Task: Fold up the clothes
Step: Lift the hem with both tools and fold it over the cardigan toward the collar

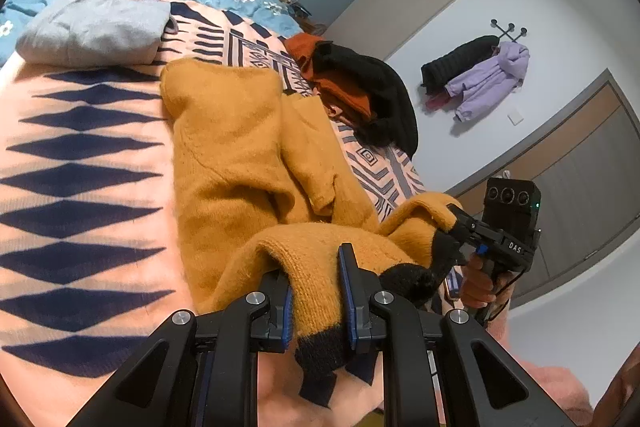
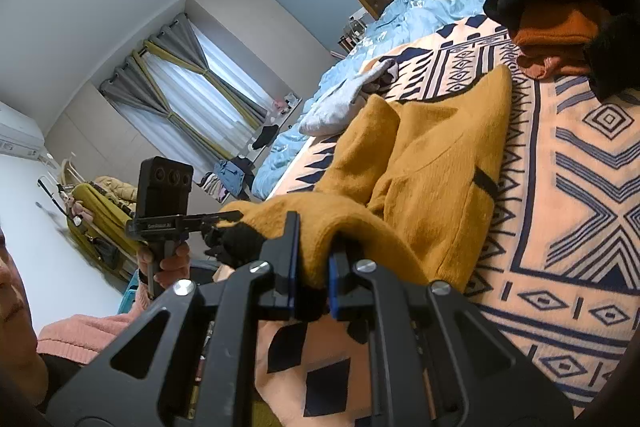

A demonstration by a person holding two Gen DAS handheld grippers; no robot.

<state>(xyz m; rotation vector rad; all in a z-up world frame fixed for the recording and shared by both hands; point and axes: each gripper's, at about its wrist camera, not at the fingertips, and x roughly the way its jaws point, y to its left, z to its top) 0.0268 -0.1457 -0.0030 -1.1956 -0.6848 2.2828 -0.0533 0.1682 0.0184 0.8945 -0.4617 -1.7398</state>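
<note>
1. Left wrist view: the left gripper (image 1: 318, 297) is clamped on the black-trimmed hem of the mustard sweater (image 1: 236, 147), which lies along the patterned blanket (image 1: 80, 163) near the bed's foot edge. The right gripper (image 1: 454, 223) pinches the hem's other corner. Only here: coats on a wall rack (image 1: 480, 75).
2. Right wrist view: the right gripper's fingers are closed on the same hem. Only here: curtains (image 2: 188, 83). Risk, I judge: thick knit slipping from either pinch, or uneven lifting skewing the fold.
</note>
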